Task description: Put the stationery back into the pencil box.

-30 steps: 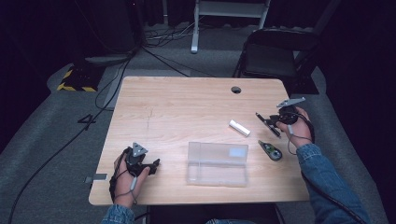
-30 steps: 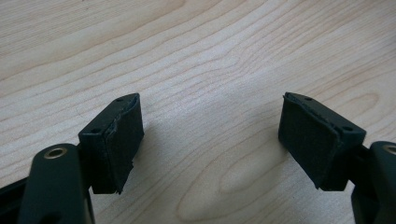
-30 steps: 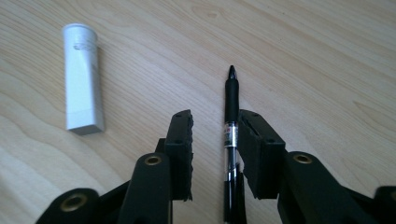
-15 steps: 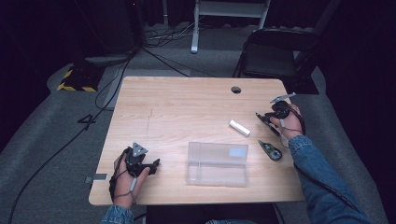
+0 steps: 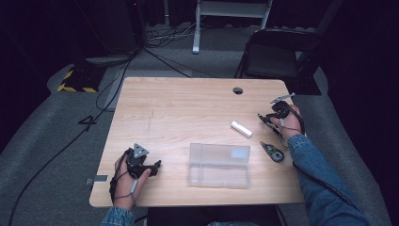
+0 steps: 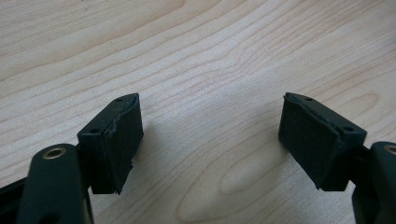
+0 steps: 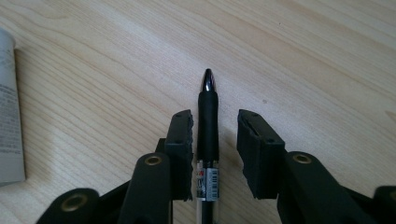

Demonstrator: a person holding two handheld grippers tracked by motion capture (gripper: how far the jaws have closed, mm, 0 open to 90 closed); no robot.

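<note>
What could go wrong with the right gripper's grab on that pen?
1. The pen lies off-centre between the right gripper's fingers, hard against one pad with a gap to the other; closing may roll or skew it.
2. The white tube lies close by on the table; a sideways sweep could knock it.
3. The clear case looks shut, so the pen likely can't go in yet.
</note>
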